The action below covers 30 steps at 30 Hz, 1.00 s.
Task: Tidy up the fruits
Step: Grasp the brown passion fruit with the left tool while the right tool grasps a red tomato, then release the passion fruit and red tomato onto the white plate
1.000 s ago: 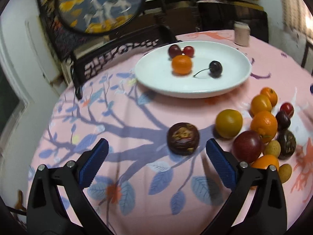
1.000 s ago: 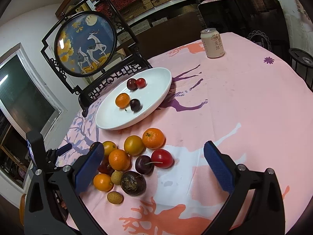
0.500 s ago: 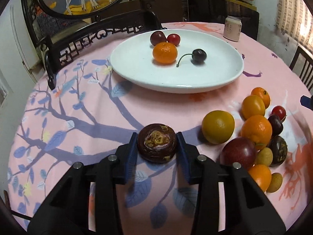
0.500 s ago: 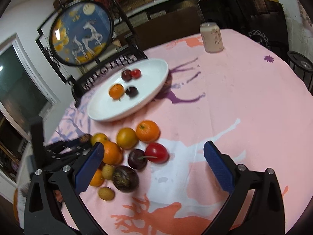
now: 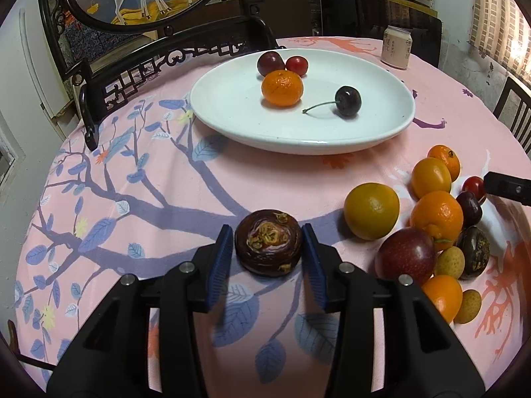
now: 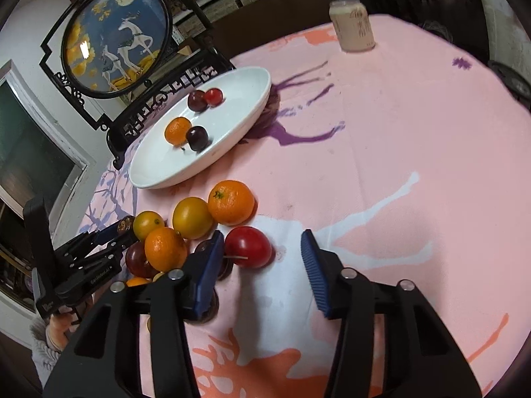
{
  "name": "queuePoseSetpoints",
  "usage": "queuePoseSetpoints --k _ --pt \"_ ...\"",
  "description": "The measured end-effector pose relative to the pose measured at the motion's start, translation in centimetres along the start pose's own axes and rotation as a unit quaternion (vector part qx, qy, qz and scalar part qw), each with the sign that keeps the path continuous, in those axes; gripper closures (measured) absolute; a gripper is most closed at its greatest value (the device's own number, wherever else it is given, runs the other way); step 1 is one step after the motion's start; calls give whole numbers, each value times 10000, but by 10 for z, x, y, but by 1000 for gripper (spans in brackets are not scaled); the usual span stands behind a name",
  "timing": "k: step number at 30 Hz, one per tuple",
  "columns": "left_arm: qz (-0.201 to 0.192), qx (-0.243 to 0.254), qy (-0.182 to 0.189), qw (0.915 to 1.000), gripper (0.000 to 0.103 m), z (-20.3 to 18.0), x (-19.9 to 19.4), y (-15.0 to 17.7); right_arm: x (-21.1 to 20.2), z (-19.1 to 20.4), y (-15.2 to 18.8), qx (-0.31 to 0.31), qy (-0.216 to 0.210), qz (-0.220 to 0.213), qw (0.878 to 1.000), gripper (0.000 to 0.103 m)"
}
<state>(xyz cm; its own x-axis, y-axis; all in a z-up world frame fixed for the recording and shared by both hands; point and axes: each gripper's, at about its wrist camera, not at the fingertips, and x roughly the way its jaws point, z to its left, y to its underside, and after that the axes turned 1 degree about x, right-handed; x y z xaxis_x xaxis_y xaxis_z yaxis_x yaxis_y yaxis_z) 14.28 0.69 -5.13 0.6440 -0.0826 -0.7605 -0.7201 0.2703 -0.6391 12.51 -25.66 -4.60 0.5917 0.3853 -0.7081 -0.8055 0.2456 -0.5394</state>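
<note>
My left gripper [image 5: 267,243] is shut on a dark brown passion fruit [image 5: 268,242] at table level. A white plate [image 5: 232,122] beyond it holds an orange, a plum, a red cherry and a dark cherry. A pile of loose fruit [image 5: 428,219] lies to the right. My right gripper [image 6: 260,253] is open, partly narrowed, with a red cherry [image 6: 247,245] between its fingers, close to the left finger. The left gripper also shows in the right wrist view [image 6: 113,232], beside the pile.
A drinks can [image 6: 351,25] stands at the far side of the pink tablecloth. A round framed deer picture on a black stand [image 6: 116,36] rises behind the plate [image 6: 159,165]. Oranges and yellow fruits [image 6: 192,217] lie left of the right gripper.
My left gripper closed on the passion fruit, then moved closer to the plate. My right gripper came down toward the fruit pile, and its jaws narrowed around the red cherry.
</note>
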Motion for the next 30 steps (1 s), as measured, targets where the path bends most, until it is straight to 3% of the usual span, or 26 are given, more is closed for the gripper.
queuePoseSetpoints --k 7,15,17,21,30 --pt "14 -40 -2 10000 55 2 1 0 9 0 3 254 -459 279 9982 69" --pt "14 -70 10 10000 56 3 1 0 10 0 0 301 -474 265 9981 72" --pt "-33 -43 93 9999 63 2 -1 0 2 -1 -1 312 -440 92 9985 72" --pt "-86 5 93 9999 63 -1 -4 1 -10 -3 -4 270 -362 -203 9988 72" --pt "-430 -217 89 9988 63 10 -24 -8 -19 -7 -9 399 -468 -418 9972 72"
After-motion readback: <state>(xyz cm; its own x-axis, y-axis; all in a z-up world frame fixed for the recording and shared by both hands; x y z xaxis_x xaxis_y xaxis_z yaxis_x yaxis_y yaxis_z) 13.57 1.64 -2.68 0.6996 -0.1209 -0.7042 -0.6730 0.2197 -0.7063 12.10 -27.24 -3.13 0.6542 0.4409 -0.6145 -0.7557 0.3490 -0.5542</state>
